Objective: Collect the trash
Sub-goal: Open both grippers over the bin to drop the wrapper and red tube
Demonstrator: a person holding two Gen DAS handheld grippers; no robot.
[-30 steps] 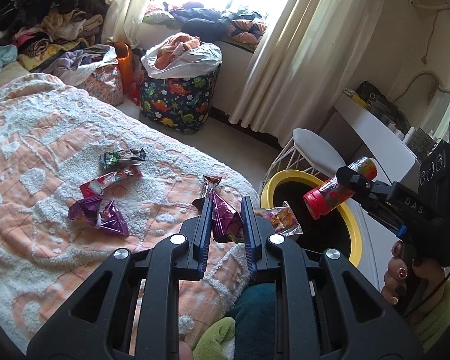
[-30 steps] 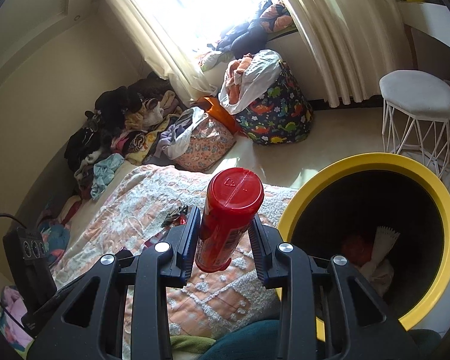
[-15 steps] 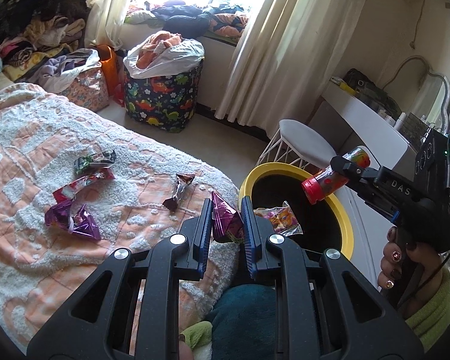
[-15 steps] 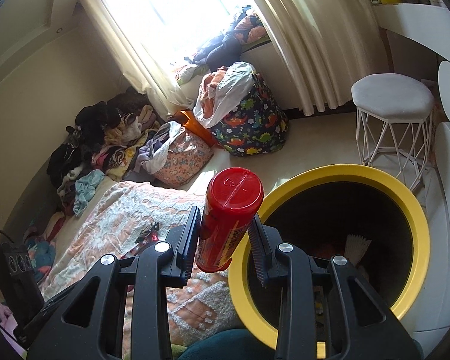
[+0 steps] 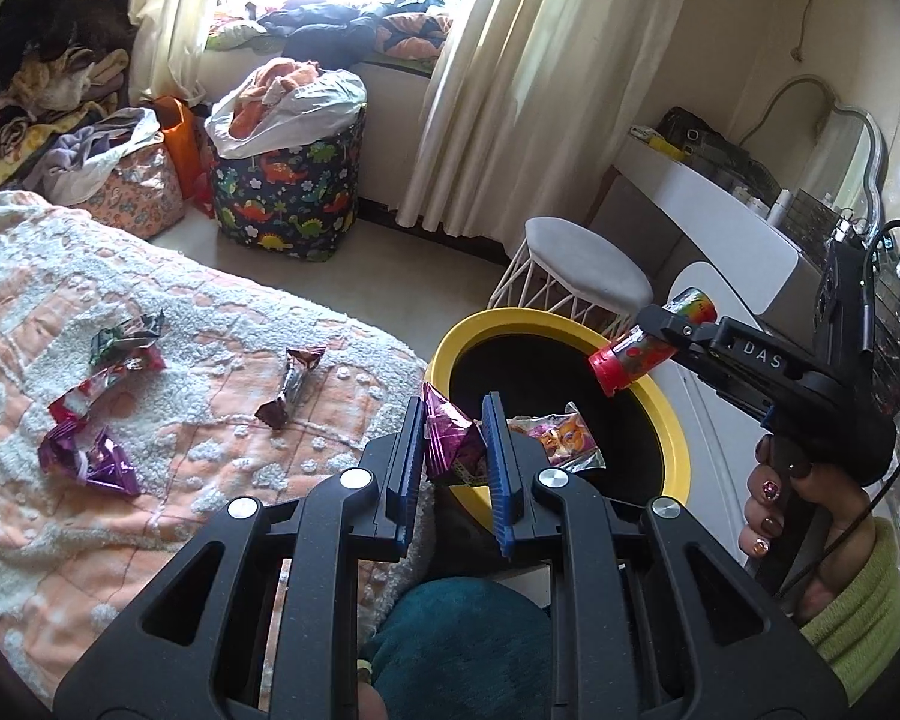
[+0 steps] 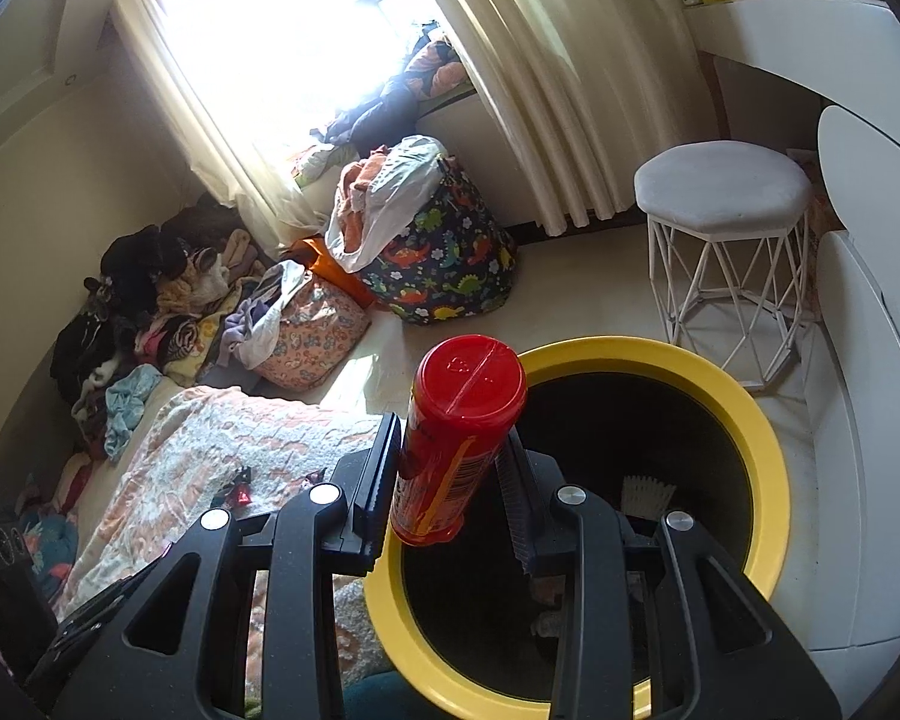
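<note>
Tongs of the left gripper [image 5: 453, 450] pinch a crumpled purple foil wrapper [image 5: 450, 441] at the near rim of the round yellow-rimmed black bin [image 5: 675, 450]. The right gripper [image 6: 450, 480] clamps a red-capped cylindrical snack tube [image 6: 456, 438] above the bin's mouth (what lies inside looks like paper scraps). Four more wrappers [image 5: 87, 459] lie on the peach-and-white quilted bedspread [image 5: 42, 300].

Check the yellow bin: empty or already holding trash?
Not empty. The right wrist view shows a white pleated paper piece and some darker scraps at the bottom of the yellow bin.
</note>
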